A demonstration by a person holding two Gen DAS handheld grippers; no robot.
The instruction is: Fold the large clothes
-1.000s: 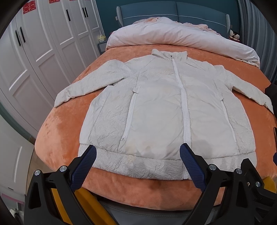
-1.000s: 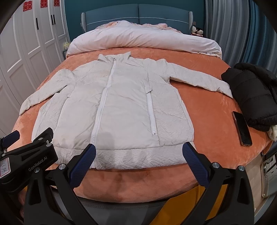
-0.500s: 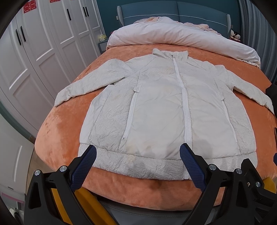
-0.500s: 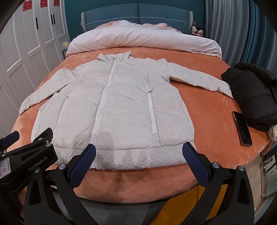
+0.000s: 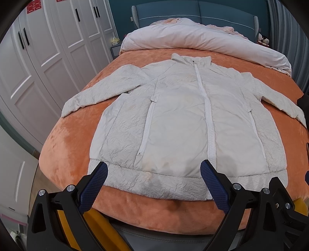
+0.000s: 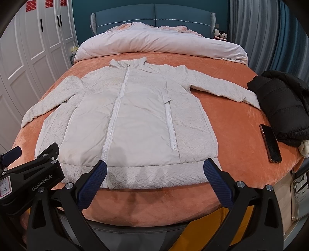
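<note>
Two grippers are hanging out at the foot of the bed (image 6: 231, 123), both with their blue-padded jaws spread wide and nothing between them. The left gripper (image 5: 153, 186) hovers just off the hem of the white puffer jacket (image 5: 179, 123), and the right gripper (image 6: 154, 183) sits beside it at the same edge, not touching the fabric either. That jacket is the landmark: it lies flat and face up on the orange bedspread, zipped all the way to the collar, both sleeves stretched out to the sides, hem toward the cameras and collar toward the headboard. Past the collar there's a pale pink duvet (image 6: 154, 42) rolled up across the bed, with the blue headboard (image 6: 154, 13) behind it. Off the jacket's right sleeve cuff sits a black puffer coat (image 6: 283, 104) in a heap, nearly touching the cuff, and a dark phone (image 6: 270, 142) lies just beside that coat, closer to the foot edge. On the jacket's left-sleeve side, beyond the bed, stands a white wardrobe (image 5: 48, 58).
</note>
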